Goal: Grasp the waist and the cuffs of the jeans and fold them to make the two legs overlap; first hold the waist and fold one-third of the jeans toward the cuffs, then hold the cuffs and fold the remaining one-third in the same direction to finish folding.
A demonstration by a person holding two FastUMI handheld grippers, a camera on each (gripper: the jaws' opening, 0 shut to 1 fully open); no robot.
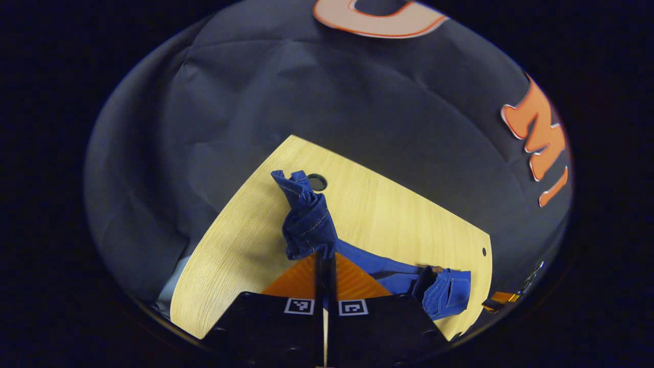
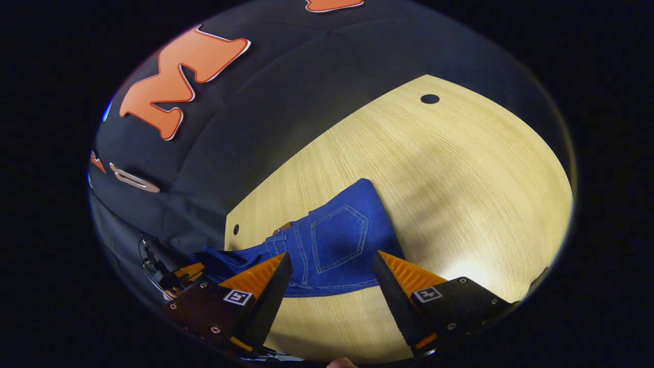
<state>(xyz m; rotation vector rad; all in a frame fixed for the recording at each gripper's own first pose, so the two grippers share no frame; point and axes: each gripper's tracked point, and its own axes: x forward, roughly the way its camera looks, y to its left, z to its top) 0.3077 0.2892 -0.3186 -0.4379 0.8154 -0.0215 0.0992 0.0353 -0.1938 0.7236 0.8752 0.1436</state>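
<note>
Blue jeans [image 1: 306, 225] lie on the pale wooden table [image 1: 398, 209]. In the left gripper view, my left gripper [image 1: 325, 258] is shut on a bunched end of the jeans, which stands up past the fingertips. The rest of the cloth trails right to the waist part [image 1: 447, 294]. In the right gripper view, the waist end with a back pocket [image 2: 340, 240] lies flat on the table [image 2: 460, 179]. My right gripper [image 2: 332, 260] hovers open over it, one finger at each side and neither touching the cloth.
The tabletop has small round holes [image 1: 317, 182] [image 2: 429, 98] near its edges. Black booth cloth hangs behind the table. The right gripper [image 1: 503, 299] shows at the far right of the left gripper view. The left gripper [image 2: 186, 273] and cables show at the lower left of the right gripper view.
</note>
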